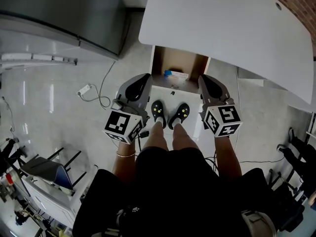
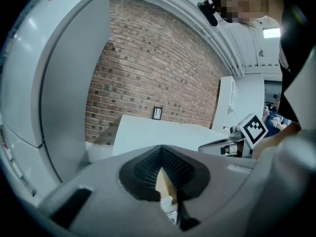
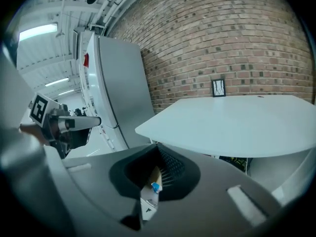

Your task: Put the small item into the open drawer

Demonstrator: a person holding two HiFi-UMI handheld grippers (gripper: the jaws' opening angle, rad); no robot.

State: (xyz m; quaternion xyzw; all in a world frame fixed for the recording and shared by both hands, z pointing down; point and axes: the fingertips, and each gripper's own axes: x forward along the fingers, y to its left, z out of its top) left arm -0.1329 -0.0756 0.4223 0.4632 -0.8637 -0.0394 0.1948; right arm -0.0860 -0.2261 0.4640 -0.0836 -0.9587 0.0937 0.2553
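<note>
Left gripper (image 1: 140, 85) and right gripper (image 1: 209, 83) held their fingers together, empty. Just beyond the fingertips, between them, the small item (image 1: 176, 74) lay in the open drawer (image 1: 177, 60).

Left gripper (image 1: 141, 81) and right gripper (image 1: 208, 82) both closed

Right gripper (image 3: 160, 149) closed, white table (image 3: 237, 125); brick wall (image 3: 222, 43)

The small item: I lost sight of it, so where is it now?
In the head view, the small item lies in the open drawer, near its front, just below the white table's edge.
</note>
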